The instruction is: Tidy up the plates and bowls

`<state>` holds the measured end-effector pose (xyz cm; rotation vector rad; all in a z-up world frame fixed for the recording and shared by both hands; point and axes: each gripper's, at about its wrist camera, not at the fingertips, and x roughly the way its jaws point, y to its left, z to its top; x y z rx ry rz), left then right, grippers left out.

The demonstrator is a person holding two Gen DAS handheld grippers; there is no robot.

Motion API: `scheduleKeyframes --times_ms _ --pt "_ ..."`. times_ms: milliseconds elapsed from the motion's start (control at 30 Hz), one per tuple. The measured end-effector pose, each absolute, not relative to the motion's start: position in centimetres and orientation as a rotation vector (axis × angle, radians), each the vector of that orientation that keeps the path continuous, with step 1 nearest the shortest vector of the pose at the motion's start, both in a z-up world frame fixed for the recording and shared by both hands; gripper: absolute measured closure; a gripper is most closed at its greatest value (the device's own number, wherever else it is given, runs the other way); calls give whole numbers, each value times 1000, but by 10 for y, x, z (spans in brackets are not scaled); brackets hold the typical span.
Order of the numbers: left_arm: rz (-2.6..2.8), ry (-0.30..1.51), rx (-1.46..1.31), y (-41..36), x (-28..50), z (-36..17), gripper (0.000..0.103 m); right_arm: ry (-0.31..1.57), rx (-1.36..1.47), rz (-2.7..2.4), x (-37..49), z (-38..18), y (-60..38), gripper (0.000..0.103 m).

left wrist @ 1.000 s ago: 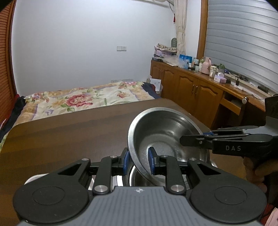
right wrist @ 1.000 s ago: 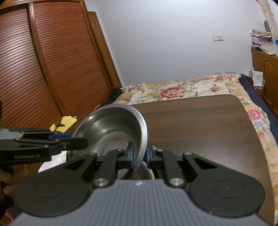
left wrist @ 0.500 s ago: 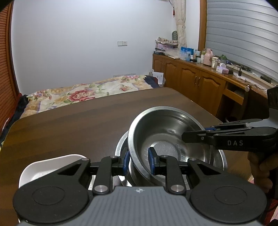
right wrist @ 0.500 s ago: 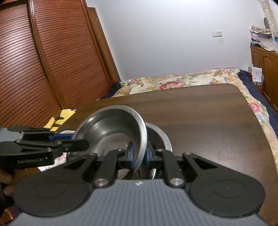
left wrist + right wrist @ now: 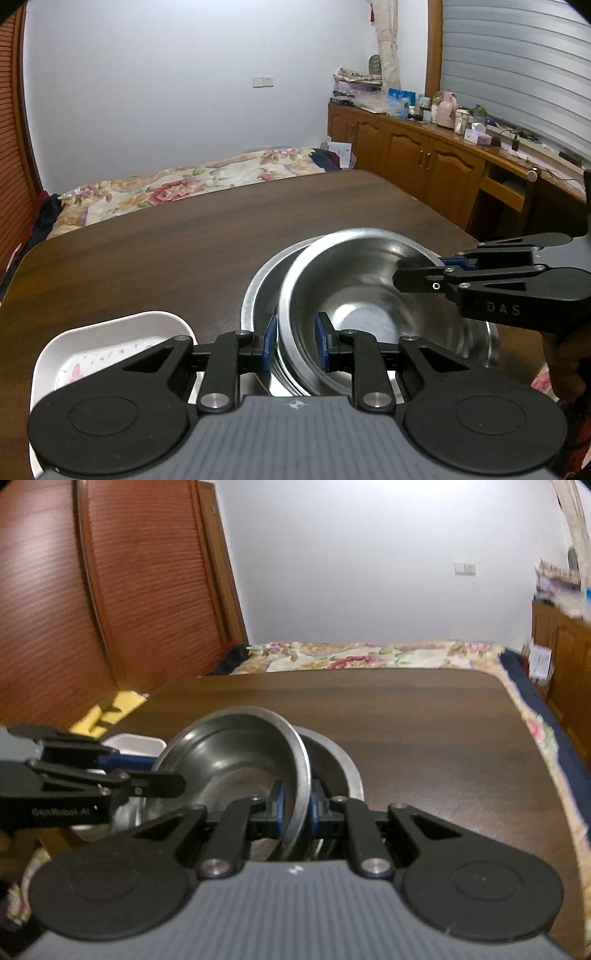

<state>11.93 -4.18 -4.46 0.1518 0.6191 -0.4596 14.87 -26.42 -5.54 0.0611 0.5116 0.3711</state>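
A steel bowl (image 5: 354, 288) sits low inside a wider steel bowl (image 5: 258, 291) on the dark wooden table (image 5: 184, 240). My left gripper (image 5: 295, 341) straddles the inner bowl's near rim with its blue pads a little apart from it. My right gripper (image 5: 295, 806) is shut on the opposite rim; it shows in the left wrist view (image 5: 417, 271) at the right. In the right wrist view the inner bowl (image 5: 229, 753) leans over the outer bowl (image 5: 340, 764), and the left gripper (image 5: 173, 779) comes in from the left.
A white rectangular dish (image 5: 88, 354) lies on the table left of the bowls; it also shows in the right wrist view (image 5: 133, 744). A bed (image 5: 184, 184) stands beyond the table's far edge. Wooden cabinets (image 5: 424, 155) line the right wall. A louvered wardrobe (image 5: 110, 590) stands at left.
Both grippers have lowered the bowl from a steep tilt in the air down into the wider bowl. The left gripper's pads have spread a little off the rim.
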Motion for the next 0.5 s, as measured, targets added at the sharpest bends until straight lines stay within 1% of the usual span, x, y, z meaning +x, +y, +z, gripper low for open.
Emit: scheduleKeyframes --times_ms 67,500 --pt "-463 624 144 -42 120 -47 79 508 40 371 149 -55 -263 87" --pt "-466 602 98 -31 115 -44 79 490 21 364 150 -55 -263 89"
